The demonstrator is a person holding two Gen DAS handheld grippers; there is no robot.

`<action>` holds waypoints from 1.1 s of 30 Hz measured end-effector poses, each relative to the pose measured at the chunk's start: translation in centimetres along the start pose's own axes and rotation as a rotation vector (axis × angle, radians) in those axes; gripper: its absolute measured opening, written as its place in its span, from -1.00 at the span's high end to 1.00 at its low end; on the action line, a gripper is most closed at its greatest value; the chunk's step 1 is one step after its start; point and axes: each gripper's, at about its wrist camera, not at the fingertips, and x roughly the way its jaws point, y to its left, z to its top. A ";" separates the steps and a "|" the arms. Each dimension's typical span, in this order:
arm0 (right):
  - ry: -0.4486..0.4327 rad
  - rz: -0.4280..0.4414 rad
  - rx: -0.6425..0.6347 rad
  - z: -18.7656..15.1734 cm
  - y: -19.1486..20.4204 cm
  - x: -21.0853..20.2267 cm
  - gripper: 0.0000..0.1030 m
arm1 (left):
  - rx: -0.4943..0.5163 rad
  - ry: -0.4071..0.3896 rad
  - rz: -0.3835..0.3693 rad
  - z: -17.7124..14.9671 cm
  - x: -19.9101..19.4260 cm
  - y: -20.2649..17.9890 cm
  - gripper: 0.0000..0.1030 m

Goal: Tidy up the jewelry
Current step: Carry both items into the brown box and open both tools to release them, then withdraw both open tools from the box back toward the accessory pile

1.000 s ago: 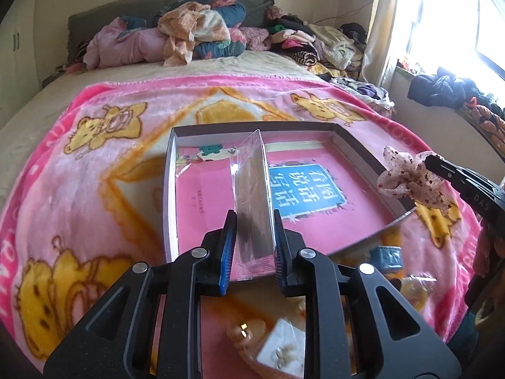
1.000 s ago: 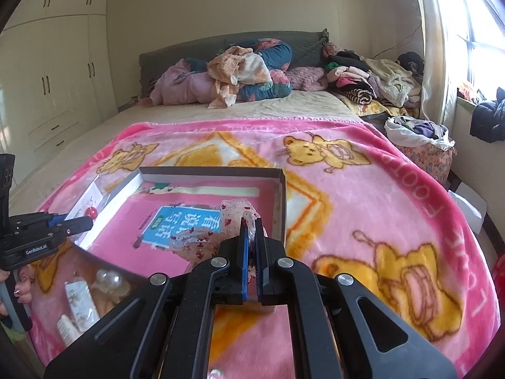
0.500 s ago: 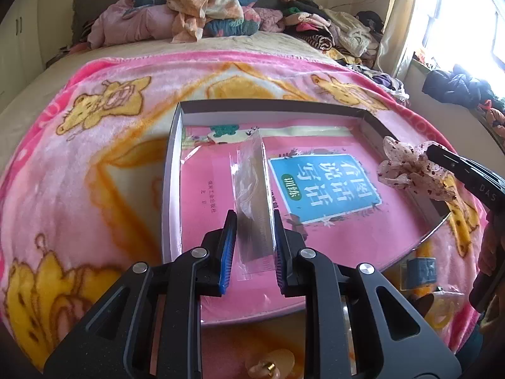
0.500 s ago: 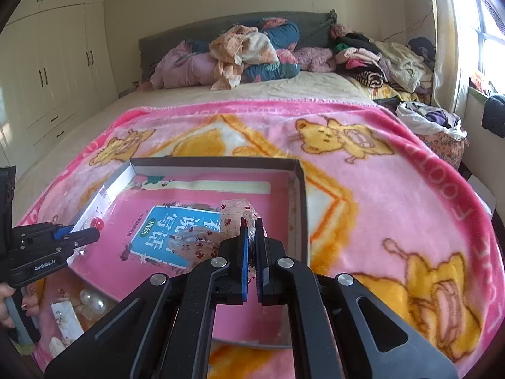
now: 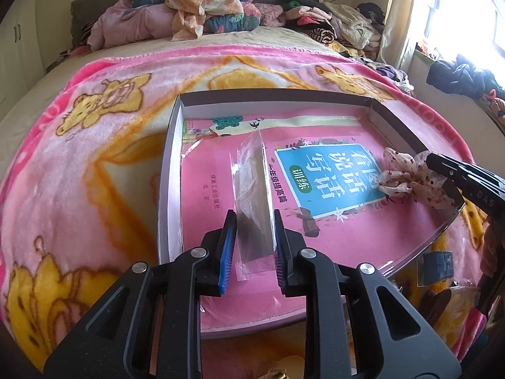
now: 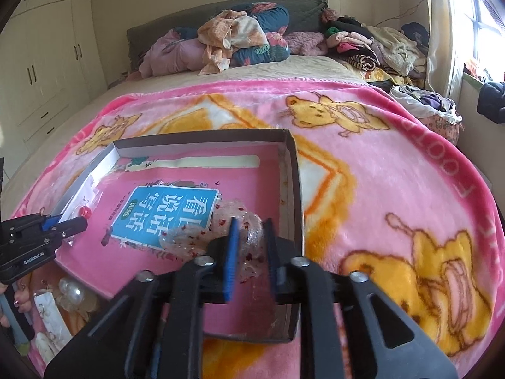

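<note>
A shallow box (image 5: 172, 170) with a pink book cover inside lies on the pink blanket; it also shows in the right wrist view (image 6: 292, 170). My left gripper (image 5: 252, 246) is shut on a clear plastic packet (image 5: 252, 183), held upright over the box's left part. My right gripper (image 6: 251, 252) has its jaws parted around a sheer scrunchie with red dots (image 6: 221, 233), which sits low over the box's right side. The scrunchie (image 5: 407, 173) and the right gripper's tip show at the right of the left wrist view. The left gripper (image 6: 63, 225) shows at the left of the right wrist view.
Loose jewelry packets and pearl-like beads (image 6: 71, 293) lie on the blanket by the box's near edge. A small dark item (image 5: 437, 262) lies near the box corner. Piled clothes (image 6: 240, 38) cover the bed's far end. A wardrobe (image 6: 47, 60) stands left.
Both grippers have moved forward over the box. The right gripper's jaws, shut tight on the scrunchie before, have parted. The left gripper still holds the packet.
</note>
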 end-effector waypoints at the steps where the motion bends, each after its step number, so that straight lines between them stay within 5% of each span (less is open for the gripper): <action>1: -0.005 -0.003 0.003 -0.1 -0.1 -0.2 0.43 | 0.002 0.000 0.001 0.0 0.0 0.0 0.70; 8: -0.068 -0.012 0.036 -0.7 -0.6 -3.0 -0.06 | 0.021 0.000 0.021 -0.1 -0.1 -0.3 0.69; 12: -0.103 -0.026 0.044 -1.3 -0.8 -4.7 -0.25 | 0.023 -0.008 0.024 -0.2 -0.4 -0.3 0.26; 24: -0.155 -0.038 0.067 -3.6 -1.0 -8.6 -0.50 | 0.008 -0.061 0.038 -0.8 -3.3 -0.7 -0.54; 33: -0.198 -0.037 0.045 -4.3 -0.4 -11.0 -0.53 | -0.032 -0.115 0.032 -1.9 -6.4 -1.1 -0.77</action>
